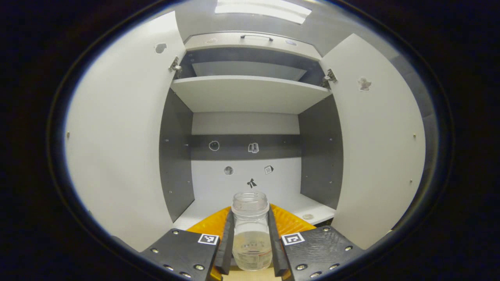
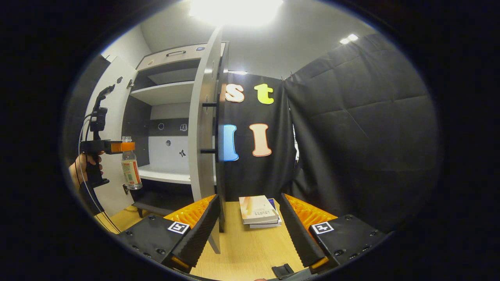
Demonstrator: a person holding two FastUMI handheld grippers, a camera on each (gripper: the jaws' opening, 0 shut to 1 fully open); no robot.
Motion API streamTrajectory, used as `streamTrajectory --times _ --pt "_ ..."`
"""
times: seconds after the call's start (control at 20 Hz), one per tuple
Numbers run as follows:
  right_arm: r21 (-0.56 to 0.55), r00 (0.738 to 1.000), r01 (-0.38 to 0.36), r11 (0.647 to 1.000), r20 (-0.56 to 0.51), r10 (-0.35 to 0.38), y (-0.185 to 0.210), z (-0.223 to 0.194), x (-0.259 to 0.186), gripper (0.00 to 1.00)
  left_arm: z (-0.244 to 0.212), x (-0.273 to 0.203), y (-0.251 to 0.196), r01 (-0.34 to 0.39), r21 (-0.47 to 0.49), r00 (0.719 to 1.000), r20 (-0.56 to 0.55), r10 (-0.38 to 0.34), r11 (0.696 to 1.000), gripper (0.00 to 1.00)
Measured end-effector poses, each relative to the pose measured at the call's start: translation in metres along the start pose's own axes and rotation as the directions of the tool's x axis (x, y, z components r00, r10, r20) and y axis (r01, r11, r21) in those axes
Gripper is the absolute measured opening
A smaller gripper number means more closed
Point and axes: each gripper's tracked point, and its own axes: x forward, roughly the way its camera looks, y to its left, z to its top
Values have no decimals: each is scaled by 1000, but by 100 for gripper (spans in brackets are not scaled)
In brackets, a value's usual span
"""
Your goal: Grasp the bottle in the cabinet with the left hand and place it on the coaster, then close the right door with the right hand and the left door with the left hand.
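**Bottle clamped in left gripper, outside the open cabinet**

1. Left gripper (image 1: 250, 246): I see both fingers pressed against the sides of the bottle (image 1: 251, 234), one on each side, with no gap. The bottle is clear, uncapped and upright. Its label is blurred, and its base is cut off at the bottom edge of the left gripper view.

2. In the right gripper view the same bottle (image 2: 130, 164) hangs in the air in front of the cabinet's lower compartment, clear of the shelf. The left gripper (image 2: 124, 147) grips it just below the neck. A hand (image 2: 80, 171) holds the handle; it is partly cut off at the edge of the view.

3. Right gripper (image 2: 250, 230): I see its jaws spread wide, holding nothing. The edge of the right door (image 2: 203, 128) stands between the fingers, nearer one of them; I cannot tell whether it touches.

4. Cabinet (image 1: 246, 93): the left door (image 1: 117, 136) and the right door both stand open. Small stickers mark the back panel; their designs are too small to read. A small round object (image 1: 308, 216) lies at the right front corner of the lower shelf; I cannot identify it.

5. Books (image 2: 258, 211) lie stacked on the wooden table (image 2: 250, 249), beyond the right gripper near the booth wall.
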Motion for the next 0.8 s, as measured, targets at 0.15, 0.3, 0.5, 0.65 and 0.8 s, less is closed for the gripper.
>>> streamTrajectory --times 0.15,0.3,0.5,0.65,0.8 --pt "-10 999 -34 999 12 34 3 1 0 98 -16 -26 -9 -12 -18 1000 -3 12 1000 43" --pt "-9 997 -70 997 14 70 7 0 2 97 -37 -48 -17 -28 -29 999 -16 28 999 43" --pt "-1 994 -108 994 21 108 10 0 0 97 -66 -71 -32 -37 -37 999 -5 37 999 43" --pt "-8 992 -127 992 18 127 12 -1 1 98 -104 -86 -42 -36 -36 999 -41 35 999 44" --pt "-20 990 -138 990 9 138 16 -5 1 96 -143 -97 -48 -37 -36 997 -66 35 999 43"
